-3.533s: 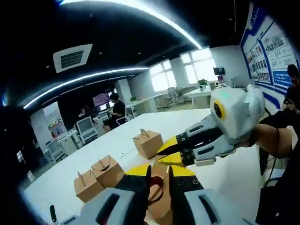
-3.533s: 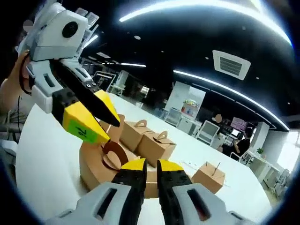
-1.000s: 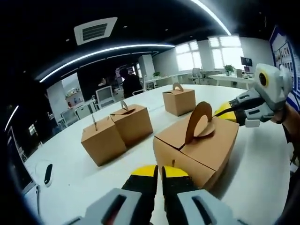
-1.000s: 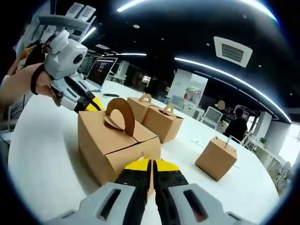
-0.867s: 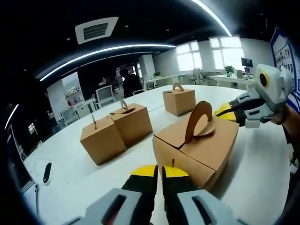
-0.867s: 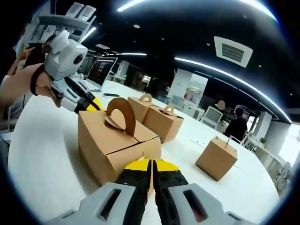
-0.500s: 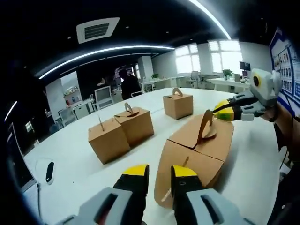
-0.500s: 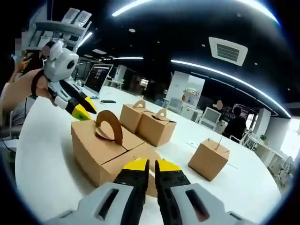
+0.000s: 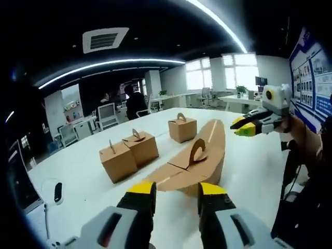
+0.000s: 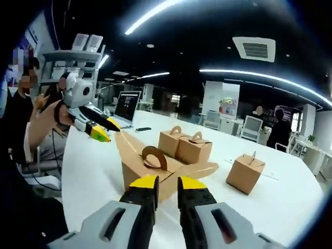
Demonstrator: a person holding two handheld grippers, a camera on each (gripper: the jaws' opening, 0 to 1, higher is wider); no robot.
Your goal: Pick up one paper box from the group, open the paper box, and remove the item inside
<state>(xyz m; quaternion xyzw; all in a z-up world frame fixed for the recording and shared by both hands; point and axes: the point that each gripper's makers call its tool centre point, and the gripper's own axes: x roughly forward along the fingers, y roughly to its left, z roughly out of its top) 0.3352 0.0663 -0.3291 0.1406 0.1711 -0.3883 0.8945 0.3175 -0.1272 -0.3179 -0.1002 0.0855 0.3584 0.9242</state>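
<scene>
A brown paper box [image 9: 194, 167] sits on the white table [image 9: 249, 171] with its end flaps spread flat and its arched handle [image 9: 197, 150] upright. My left gripper [image 9: 175, 190] stands open just short of it, nothing between its jaws. The right gripper [image 9: 243, 125] hovers apart, past the box's far right end. In the right gripper view the same box [image 10: 155, 168] lies ahead of my right gripper [image 10: 167, 182], which is open and empty. The left gripper [image 10: 101, 130] hangs off the box's left flap. Two closed boxes [image 9: 127, 153] stand together, and one more box [image 9: 182, 127] farther back.
A black device [image 9: 58, 192] lies near the table's left edge. An open laptop [image 10: 127, 108] and a dark flat object [image 10: 142, 129] sit at the far end. A lone closed box [image 10: 246, 171] stands at the right. A person [image 10: 26, 129] sits beside the table.
Both grippers have let go of the box's flaps, opened and drawn back from it. The flaps that were half raised now lie spread outward.
</scene>
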